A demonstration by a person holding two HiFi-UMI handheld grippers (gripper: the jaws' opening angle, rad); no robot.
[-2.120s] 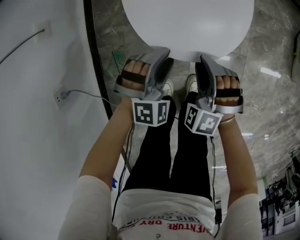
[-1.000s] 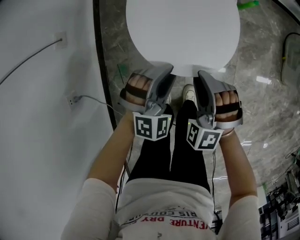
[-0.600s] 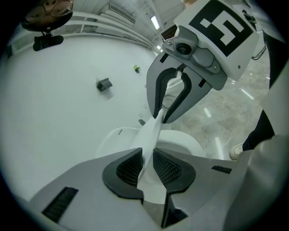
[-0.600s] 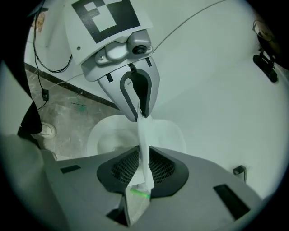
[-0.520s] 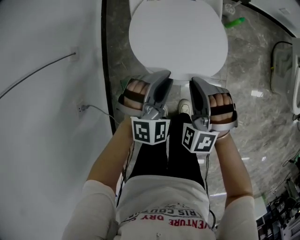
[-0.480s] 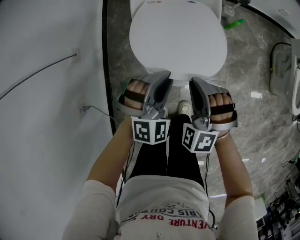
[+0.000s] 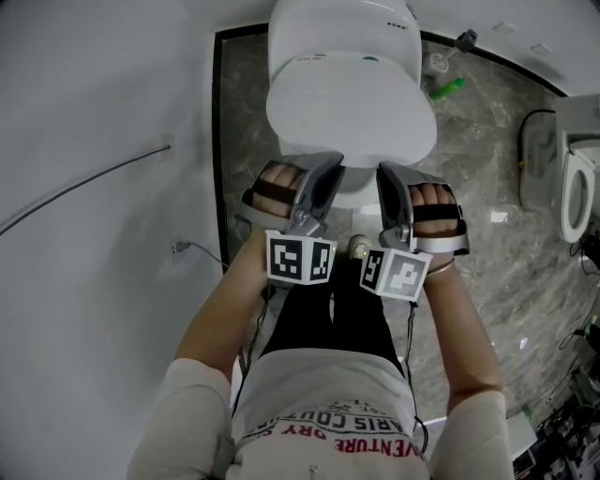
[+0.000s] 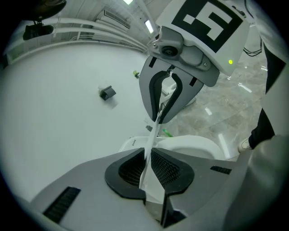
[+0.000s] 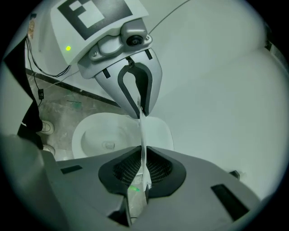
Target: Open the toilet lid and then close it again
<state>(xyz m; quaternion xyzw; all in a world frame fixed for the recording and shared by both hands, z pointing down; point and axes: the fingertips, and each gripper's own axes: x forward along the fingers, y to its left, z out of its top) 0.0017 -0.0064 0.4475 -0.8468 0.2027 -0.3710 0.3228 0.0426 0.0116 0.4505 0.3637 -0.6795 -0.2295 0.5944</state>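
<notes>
Clamped on the front rim of the lid (image 7: 352, 112): left tongs (image 7: 330, 167) at 7 o'clock of the oval, right tongs (image 7: 386, 174) at 5 o'clock, side by side and near each other. Both pairs of jaws just been closing, thin rim between them; now pinching it, ribbed black pads (image 8: 168, 168) pressed onto either face. Edge-on in both gripper views: a thin, flat white sheet running straight from one tongs to the other.

Lid smooth, matte white plastic, egg-shaped, front raised clear of the bowl (image 9: 90, 131), hinge end at 12 o'clock against the tank (image 7: 342, 26). Bowl below in right gripper view: glossy white, rounded, open.

Tongs shells grey moulded plastic, curved, tapering to the tips; black strap across each hand. Cubes (image 7: 298, 258) with black-and-white square markers at 6 o'clock of each tongs.

Around the toilet: floor (image 7: 487, 197) of grey veined stone, polished, with glare patches. Green bottle (image 7: 446, 89) lying at 2 o'clock of the lid, well apart from it. At 9 o'clock, smooth white wall (image 7: 84, 281) with a thin cable (image 7: 84, 187) across it and a small socket (image 7: 178, 248).
</notes>
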